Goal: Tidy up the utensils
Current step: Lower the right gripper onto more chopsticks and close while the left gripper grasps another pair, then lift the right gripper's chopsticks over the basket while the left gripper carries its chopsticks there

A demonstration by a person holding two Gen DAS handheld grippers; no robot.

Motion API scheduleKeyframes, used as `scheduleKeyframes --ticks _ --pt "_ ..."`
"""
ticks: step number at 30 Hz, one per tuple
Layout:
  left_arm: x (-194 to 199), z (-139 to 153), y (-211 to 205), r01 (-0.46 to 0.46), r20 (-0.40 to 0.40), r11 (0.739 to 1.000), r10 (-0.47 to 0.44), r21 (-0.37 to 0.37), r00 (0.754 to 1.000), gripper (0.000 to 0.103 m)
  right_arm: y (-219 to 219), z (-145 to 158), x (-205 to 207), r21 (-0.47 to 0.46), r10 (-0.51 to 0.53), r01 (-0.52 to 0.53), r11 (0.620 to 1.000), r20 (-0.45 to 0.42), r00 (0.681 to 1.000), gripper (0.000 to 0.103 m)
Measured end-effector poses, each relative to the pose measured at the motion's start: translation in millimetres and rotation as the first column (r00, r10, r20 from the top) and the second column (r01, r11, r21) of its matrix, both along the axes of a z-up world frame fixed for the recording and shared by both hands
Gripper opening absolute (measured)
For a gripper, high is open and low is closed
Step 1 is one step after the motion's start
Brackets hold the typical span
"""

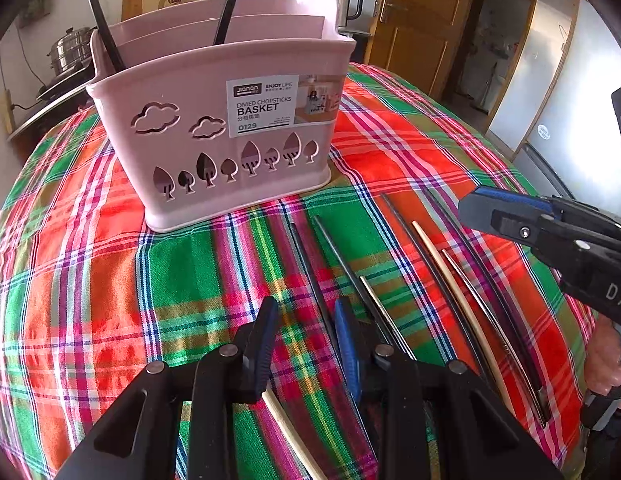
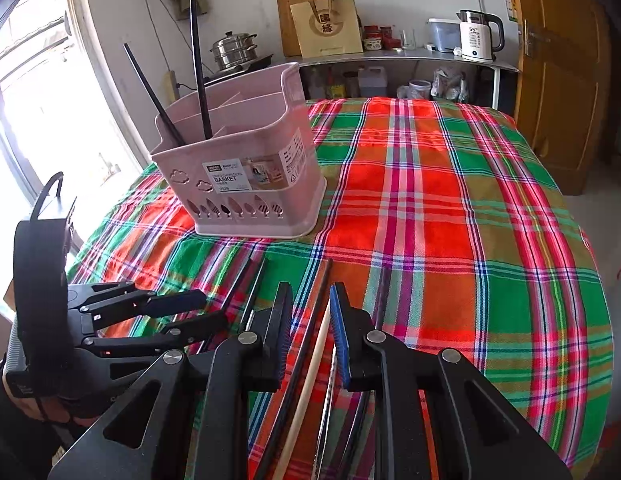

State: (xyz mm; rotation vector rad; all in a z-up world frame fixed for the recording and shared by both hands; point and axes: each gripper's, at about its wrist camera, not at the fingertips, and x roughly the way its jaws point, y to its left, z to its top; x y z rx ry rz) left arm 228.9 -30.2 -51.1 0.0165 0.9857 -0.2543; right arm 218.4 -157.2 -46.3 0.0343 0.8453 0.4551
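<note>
Right now both tools hang low over the loose chopsticks lying on the plaid cloth (image 2: 450, 200) in front of the pink basket (image 1: 214, 128), which already has two dark chopsticks (image 2: 198, 64) standing in its rear compartments. The left gripper (image 1: 306, 344) has its jaws parted with nothing pressed between them, poised above a dark chopstick (image 1: 310, 276) that runs toward the basket's front wall; a pale stick (image 1: 290, 436) lies under its left finger. The right gripper (image 2: 310, 332) is likewise unclenched, straddling a dark stick (image 2: 310, 320), a pale wooden chopstick (image 2: 306, 384) and what looks like a metal one, farther from the basket. Judging by this, the step in hand is a pickup. To do it well, each tool should probably settle on one stick only, since several lie close together between the right fingers; shifting sideways so a single stick sits between the pads, then closing near mid-length, would keep it from swinging on the way to the basket.
</note>
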Motion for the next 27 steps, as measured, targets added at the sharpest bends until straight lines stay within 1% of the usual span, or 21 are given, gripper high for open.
scheduleKeyframes --ticks 6,10,14,19,22,25,27 --pt "5.5 1.6 9.7 -0.019 -0.009 1.000 0.018 -0.023 1.000 0.028 10.5 -12.5 13.9 -0.052 0.003 -0.005 0.999 -0.041 0.999 0.020" --pt "15.4 2.2 12.3 -0.028 -0.023 0.998 0.027 -0.048 0.999 0.024 14.7 -18.7 21.8 -0.084 -0.005 0.000 0.996 -0.059 0.998 0.020" --pt "27.8 4.7 14.9 -0.035 -0.039 0.997 0.032 -0.073 0.999 0.024 17.6 -23.5 27.8 -0.101 -0.012 0.004 0.995 -0.075 0.997 0.020" --pt "40.8 4.0 13.4 -0.032 -0.062 0.997 0.028 -0.076 0.998 0.024 24.0 -30.3 32.3 -0.121 -0.013 0.002 0.993 -0.093 0.996 0.020" --pt "46.9 3.0 9.8 -0.038 -0.060 0.997 0.034 -0.066 0.998 0.023 26.3 -33.0 33.2 -0.138 -0.020 0.008 0.990 -0.088 0.996 0.017" --pt "49.9 3.0 6.0 -0.041 -0.051 0.999 0.039 -0.028 0.998 0.016 27.5 -33.4 34.9 -0.147 -0.021 0.008 0.989 -0.088 0.996 0.009" --pt "51.5 3.3 4.6 -0.044 -0.053 0.999 0.042 -0.028 0.998 0.010 29.8 -32.8 35.5 -0.147 -0.018 0.005 0.989 -0.089 0.996 0.009"
